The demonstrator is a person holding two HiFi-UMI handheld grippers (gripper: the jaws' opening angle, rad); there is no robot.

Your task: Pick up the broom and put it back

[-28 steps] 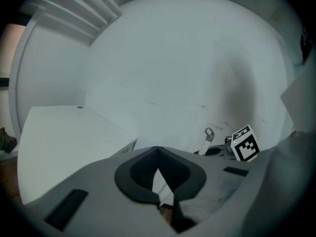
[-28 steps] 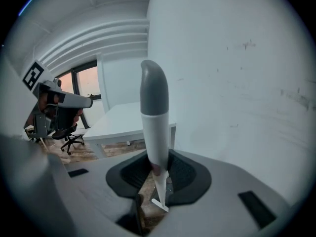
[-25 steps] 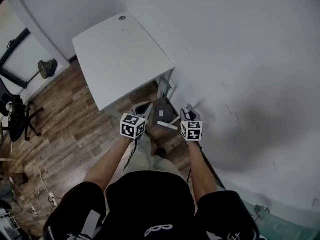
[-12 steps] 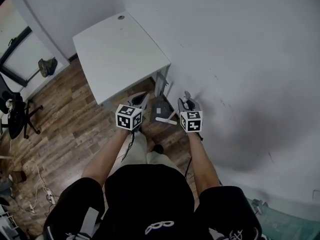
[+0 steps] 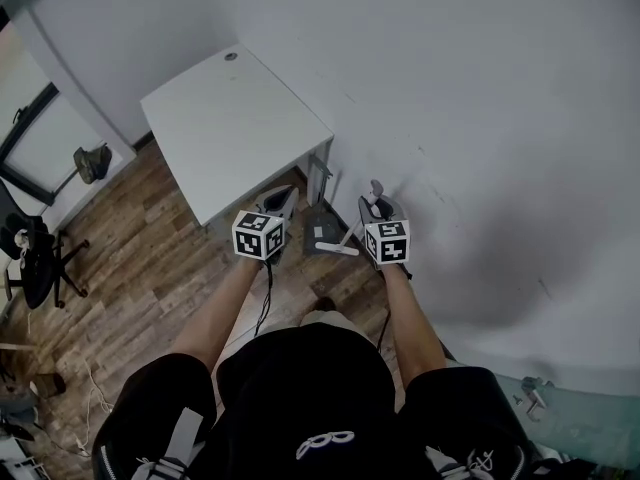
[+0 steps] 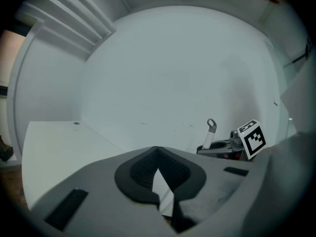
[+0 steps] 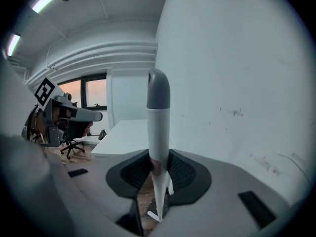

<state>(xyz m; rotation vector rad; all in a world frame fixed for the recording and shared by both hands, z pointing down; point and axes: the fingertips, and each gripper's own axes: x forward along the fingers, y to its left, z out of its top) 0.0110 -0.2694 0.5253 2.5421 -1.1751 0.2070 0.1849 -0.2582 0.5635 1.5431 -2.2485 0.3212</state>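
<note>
The broom's white handle [image 7: 158,132], with a grey cap [image 7: 158,89], stands upright between the pads of my right gripper [image 7: 158,158], which is shut on it. In the head view the right gripper [image 5: 377,202] is close to the white wall, and the broom's white lower end [image 5: 338,250] hangs over the floor between my hands. Behind that end stands a dark dustpan [image 5: 320,230]. In the left gripper view the handle's looped top [image 6: 211,127] shows at the right. My left gripper [image 6: 157,149] has its pads together; I see nothing held. It [image 5: 281,204] is beside the table's corner.
A white table [image 5: 230,118] stands against the wall at the left, its grey leg [image 5: 318,183] just ahead of the grippers. The floor [image 5: 150,278] is wood planks. An office chair [image 5: 30,243] and cables [image 5: 90,393] lie at the far left. The wall runs along the right.
Both grippers have risen, the right one taking the broom up with it. The broom's lower end and the dustpan now sit a little further below the jaws.
</note>
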